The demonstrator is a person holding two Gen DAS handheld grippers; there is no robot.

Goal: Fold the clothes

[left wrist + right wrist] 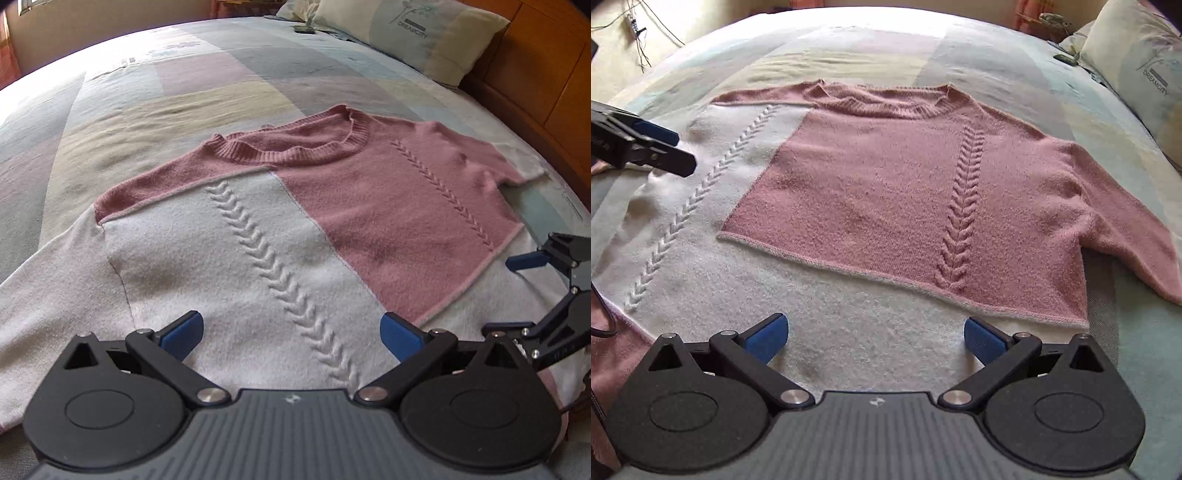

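Note:
A pink and white knit sweater (266, 229) (886, 192) lies flat and face up on the bed, neckline at the far side, sleeves spread out. My left gripper (291, 334) hovers open over the white lower part near the hem, nothing between its blue pads. My right gripper (875, 338) is open too, above the white band just below the pink panel. Each gripper shows in the other's view: the right gripper (532, 291) at the right edge, the left gripper (661, 147) at the left edge.
The bed carries a pastel patchwork cover (192, 92) (871, 55). A pillow (432, 33) (1137, 62) lies at the head by a wooden headboard (535, 74). A small dark object (304, 29) sits near the pillow. Cables (635, 29) hang at the far left wall.

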